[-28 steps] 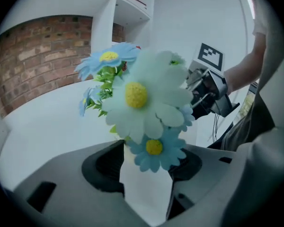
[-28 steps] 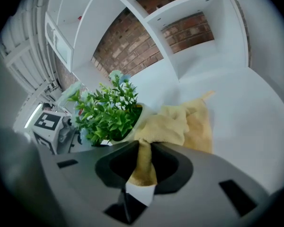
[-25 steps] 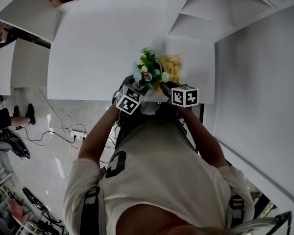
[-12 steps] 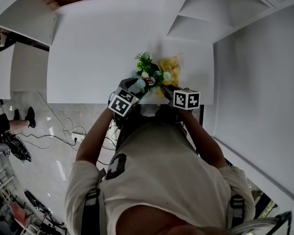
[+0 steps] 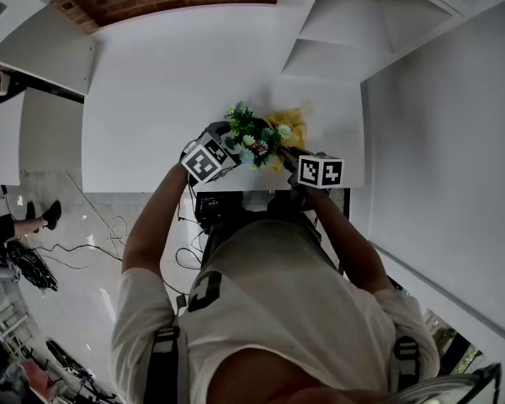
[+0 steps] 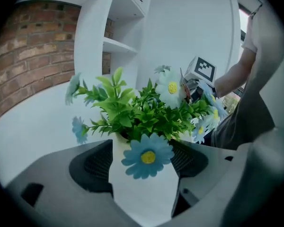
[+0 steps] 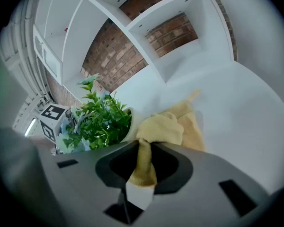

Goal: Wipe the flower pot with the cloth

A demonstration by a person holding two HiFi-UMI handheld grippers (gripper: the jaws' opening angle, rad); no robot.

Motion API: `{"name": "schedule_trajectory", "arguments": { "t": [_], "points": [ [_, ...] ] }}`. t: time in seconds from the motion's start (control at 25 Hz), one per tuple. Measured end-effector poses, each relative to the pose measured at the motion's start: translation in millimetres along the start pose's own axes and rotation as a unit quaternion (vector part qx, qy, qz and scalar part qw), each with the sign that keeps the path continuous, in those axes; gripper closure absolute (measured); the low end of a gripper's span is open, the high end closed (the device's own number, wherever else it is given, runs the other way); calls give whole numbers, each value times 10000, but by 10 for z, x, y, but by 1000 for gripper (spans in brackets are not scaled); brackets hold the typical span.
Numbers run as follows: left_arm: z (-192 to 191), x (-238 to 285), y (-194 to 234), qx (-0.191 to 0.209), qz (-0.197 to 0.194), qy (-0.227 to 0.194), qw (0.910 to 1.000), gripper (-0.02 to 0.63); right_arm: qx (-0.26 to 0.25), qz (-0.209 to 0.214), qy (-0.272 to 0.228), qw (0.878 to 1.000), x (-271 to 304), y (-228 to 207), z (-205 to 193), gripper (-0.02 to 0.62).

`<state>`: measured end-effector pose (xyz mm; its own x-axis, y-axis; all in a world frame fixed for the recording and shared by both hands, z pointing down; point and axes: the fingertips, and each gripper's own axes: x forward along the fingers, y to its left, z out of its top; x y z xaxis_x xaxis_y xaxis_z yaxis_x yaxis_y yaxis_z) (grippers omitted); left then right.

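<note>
Near the frame's middle, the left gripper [image 6: 143, 150] has just spread its jaws around the white flower pot [image 6: 142, 193], while the right gripper [image 7: 144, 150] pinches the yellow cloth [image 7: 168, 126].

Soft yellow cloth [image 7: 165, 126] — smooth, matt white pot [image 6: 142, 193]

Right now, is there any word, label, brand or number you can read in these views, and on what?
No readable words or numbers anywhere.
Left cube, right cube: square marker patterns, no letters.
Shirt print: dark mark, illegible.
Flower pot, cloth: no label visible.
</note>
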<state>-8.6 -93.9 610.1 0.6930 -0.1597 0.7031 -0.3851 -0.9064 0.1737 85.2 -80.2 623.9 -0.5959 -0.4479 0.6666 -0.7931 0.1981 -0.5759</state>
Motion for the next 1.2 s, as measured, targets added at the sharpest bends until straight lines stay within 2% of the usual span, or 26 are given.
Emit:
{"name": "schedule_trajectory", "arguments": {
  "t": [0.16, 0.28, 0.36, 0.44, 0.56, 0.76, 0.88, 0.96, 1.04, 1.12, 1.2],
  "points": [
    [49, 72, -40, -100, 194, -95, 9997, 251, 56, 113, 47, 9999, 35, -60, 108, 508],
    [-32, 85, -75, -451, 556, -179, 9973, 252, 85, 86, 19, 9999, 40, -128, 182, 508],
    [-95, 75, -120, -703, 876, -261, 9933, 291, 126, 67, -68, 9999, 42, -163, 241, 509],
    [-134, 33, -177, -1011, 1201, -404, 9868, 319, 179, 96, -147, 9997, 47, -141, 276, 509],
    [-195, -1, -229, -1476, 1562, -608, 9747, 321, 183, 174, -169, 9995, 37, -62, 247, 509],
    [-165, -28, -218, -2178, 1827, -751, 9558, 325, 236, 409, 40, 9989, 5, 52, 32, 509],
    [-187, -11, -200, -2443, 1989, -807, 9456, 330, 418, 512, 142, 9977, 40, 101, -114, 508],
    [-152, 36, -200, -2508, 1820, -850, 9470, 323, 457, 523, 171, 9974, 53, 67, -130, 508],
    [-119, 5, -244, -2410, 1385, -907, 9563, 311, 506, 540, 149, 9971, 46, 46, -128, 509],
    [-144, -106, -226, -2052, 1144, -884, 9680, 302, 565, 563, 97, 9968, 39, 44, -105, 509],
    [-192, -174, -142, -1531, 1082, -664, 9800, 288, 553, 543, 46, 9970, 47, 13, -28, 509]
  ]
}}
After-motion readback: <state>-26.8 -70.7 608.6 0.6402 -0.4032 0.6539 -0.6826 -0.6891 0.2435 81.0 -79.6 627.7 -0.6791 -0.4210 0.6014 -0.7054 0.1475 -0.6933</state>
